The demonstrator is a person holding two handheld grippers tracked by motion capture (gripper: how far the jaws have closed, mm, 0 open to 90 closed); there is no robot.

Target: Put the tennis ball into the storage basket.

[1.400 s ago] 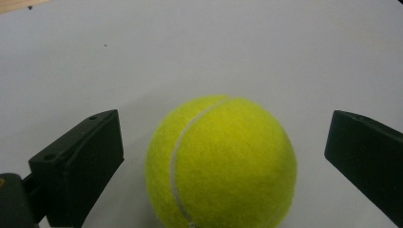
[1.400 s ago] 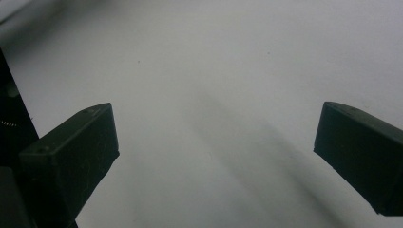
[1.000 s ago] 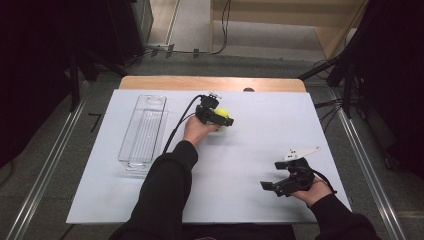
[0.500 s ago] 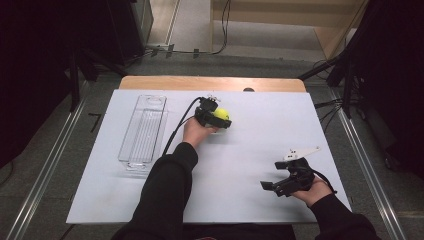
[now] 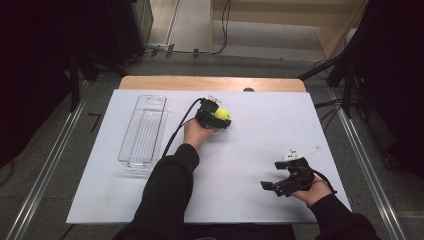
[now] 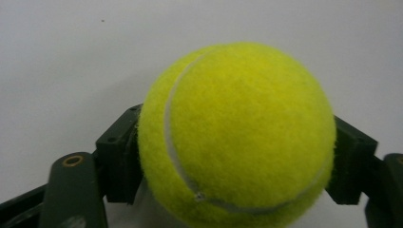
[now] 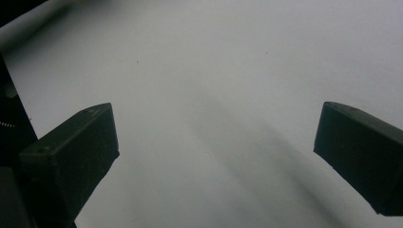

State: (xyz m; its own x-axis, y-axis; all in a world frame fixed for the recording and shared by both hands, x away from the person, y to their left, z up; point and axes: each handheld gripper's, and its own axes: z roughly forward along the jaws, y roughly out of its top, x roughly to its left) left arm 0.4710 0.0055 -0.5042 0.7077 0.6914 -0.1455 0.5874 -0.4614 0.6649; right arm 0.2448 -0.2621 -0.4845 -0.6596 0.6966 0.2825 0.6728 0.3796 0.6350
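We have the fuzzy yellow-green tennis ball (image 6: pixel 237 135) clamped: our left gripper (image 5: pixel 214 116) has just closed its jaws on it. It still sits on the white table sheet (image 5: pixel 260 125), unlifted, well apart from the clear plastic tray (image 5: pixel 144 131); our right gripper (image 5: pixel 289 179) waits wide open, empty

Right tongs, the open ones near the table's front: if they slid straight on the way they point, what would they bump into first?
Probably nothing: the right tongs point left across bare white table, though the sleeve may lie farther along.

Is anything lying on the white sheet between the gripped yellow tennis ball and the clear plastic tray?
Nothing visible does. The left gripper is shut on the yellow tennis ball, and bare white sheet separates it from the clear plastic tray to its left.
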